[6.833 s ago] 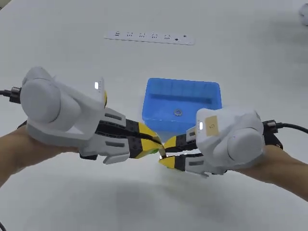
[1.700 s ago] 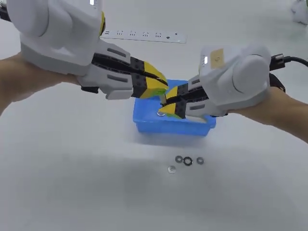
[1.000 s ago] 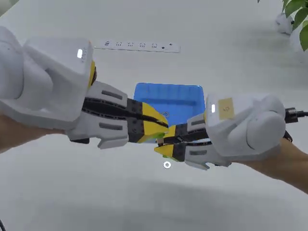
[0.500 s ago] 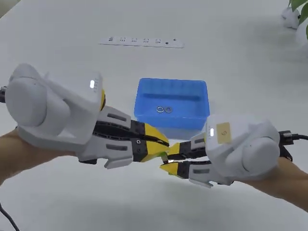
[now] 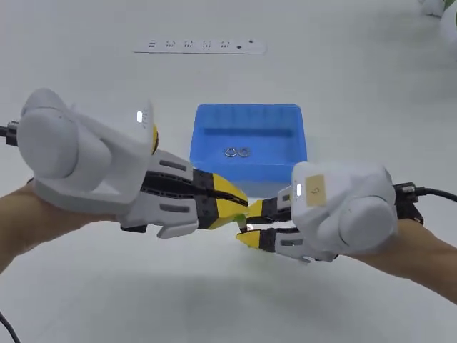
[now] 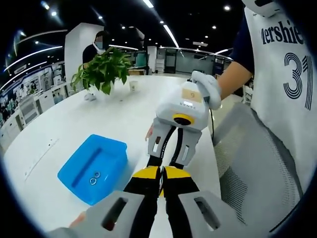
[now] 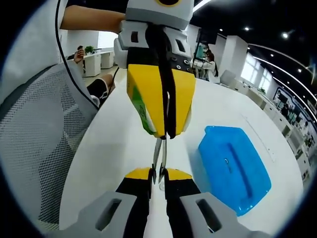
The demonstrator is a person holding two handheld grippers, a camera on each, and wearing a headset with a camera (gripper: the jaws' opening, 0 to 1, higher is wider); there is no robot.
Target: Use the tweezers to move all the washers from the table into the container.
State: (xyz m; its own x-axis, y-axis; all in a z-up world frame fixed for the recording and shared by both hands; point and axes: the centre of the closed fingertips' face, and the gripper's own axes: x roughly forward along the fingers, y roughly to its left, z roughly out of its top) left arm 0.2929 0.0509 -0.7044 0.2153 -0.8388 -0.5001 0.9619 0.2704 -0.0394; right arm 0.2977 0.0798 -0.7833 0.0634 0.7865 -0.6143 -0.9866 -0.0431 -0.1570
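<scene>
Left gripper point(image 6: 161, 174) clamps tweezers point(image 7: 159, 157); right gripper point(image 7: 158, 176) jaws hug tips, squeeze unclear tbh. Two washers point(image 5: 230, 152) in container point(image 5: 278, 136), 12 o'clock.

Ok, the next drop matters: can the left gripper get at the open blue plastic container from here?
Probably yes. The blue plastic container lies just beyond the left gripper, open-topped, nothing between; the right gripper, shut on the same thin metal tweezers, would have to travel along.
</scene>
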